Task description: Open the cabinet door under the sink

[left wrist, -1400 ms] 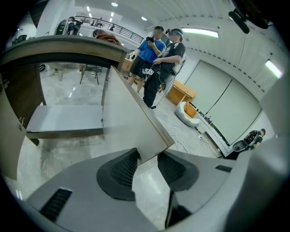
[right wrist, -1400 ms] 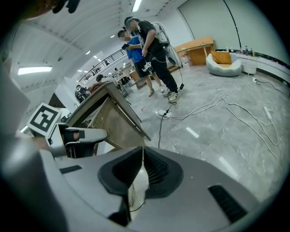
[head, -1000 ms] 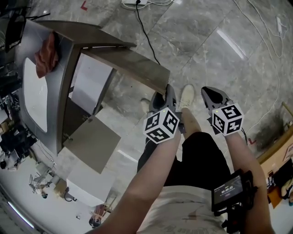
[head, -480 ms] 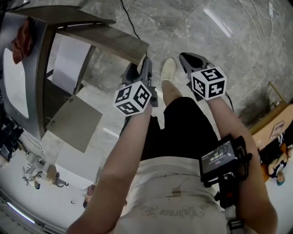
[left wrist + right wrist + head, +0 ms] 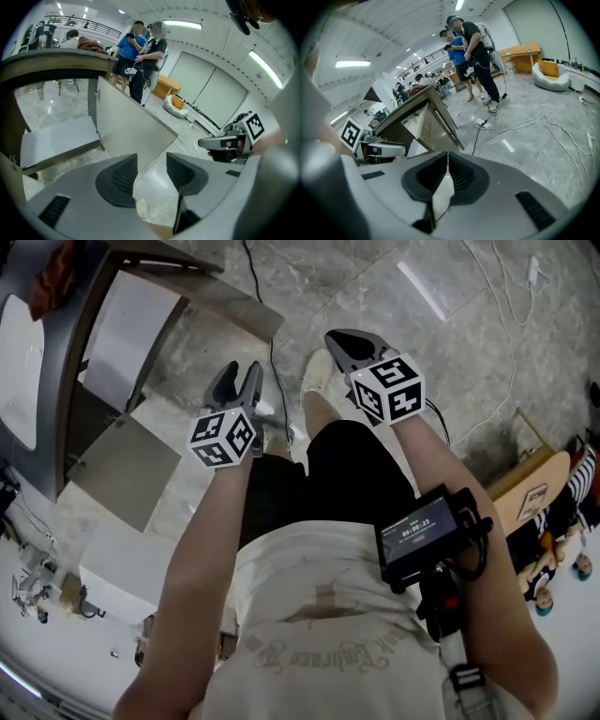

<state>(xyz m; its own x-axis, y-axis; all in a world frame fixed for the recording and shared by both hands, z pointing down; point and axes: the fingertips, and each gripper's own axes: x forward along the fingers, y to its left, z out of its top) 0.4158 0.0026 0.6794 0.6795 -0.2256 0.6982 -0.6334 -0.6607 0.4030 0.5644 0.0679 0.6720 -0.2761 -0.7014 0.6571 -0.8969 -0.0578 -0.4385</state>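
Cabinet door [image 5: 230, 304] under sink [image 5: 17, 371] is swung wide, upper left of head view; task looks done, prob. My left gripper [image 5: 240, 376] jaws have just been spreading apart, nothing betw. them, clear of door. Right gripper [image 5: 336, 337] jaws together, empty.

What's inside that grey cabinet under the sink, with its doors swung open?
Inside the grey cabinet only a bare pale bottom shelf shows, nothing on it. From above, the grey countertop hides the space farther back.
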